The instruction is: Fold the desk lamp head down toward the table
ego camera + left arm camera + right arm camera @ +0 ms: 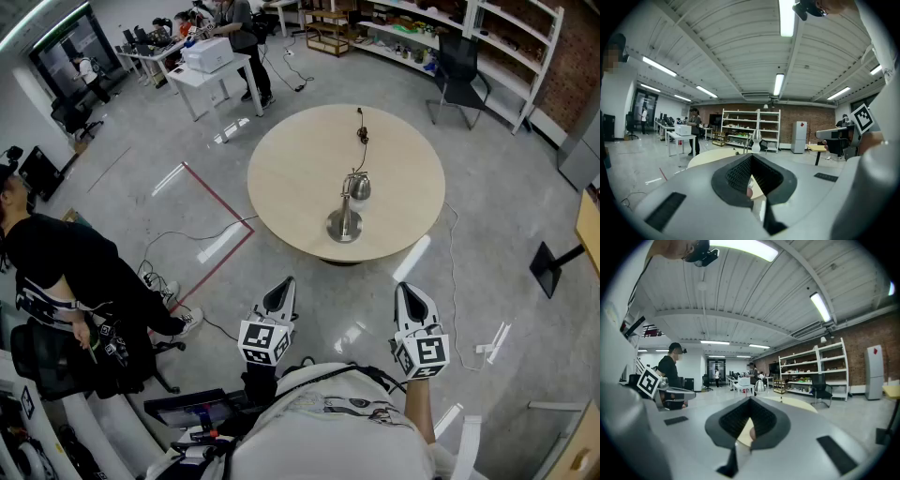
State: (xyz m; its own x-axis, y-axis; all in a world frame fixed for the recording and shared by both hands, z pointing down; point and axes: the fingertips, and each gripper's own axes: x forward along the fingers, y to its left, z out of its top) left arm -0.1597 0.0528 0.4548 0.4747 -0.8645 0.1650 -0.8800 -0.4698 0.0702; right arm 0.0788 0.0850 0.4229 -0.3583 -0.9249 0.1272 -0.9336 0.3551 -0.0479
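Observation:
A silver desk lamp (349, 204) stands upright on the round beige table (291, 169), its round base toward the near edge and its small head (359, 187) just above it. A thin cord (361, 131) runs from it to the table's far side. My left gripper (280, 292) and right gripper (407, 294) are held side by side close to my body, well short of the table, both shut and holding nothing. The lamp head (756, 136) shows far ahead over the shut left gripper (751, 161), and the lamp head (760, 386) shows again beyond the shut right gripper (750, 404).
A person in black (66, 272) sits on a chair at the left. A red tape line (220, 202) and loose cables lie on the floor left of the table. A black chair (459, 66), shelves (450, 28) and a white desk (211, 61) stand at the back.

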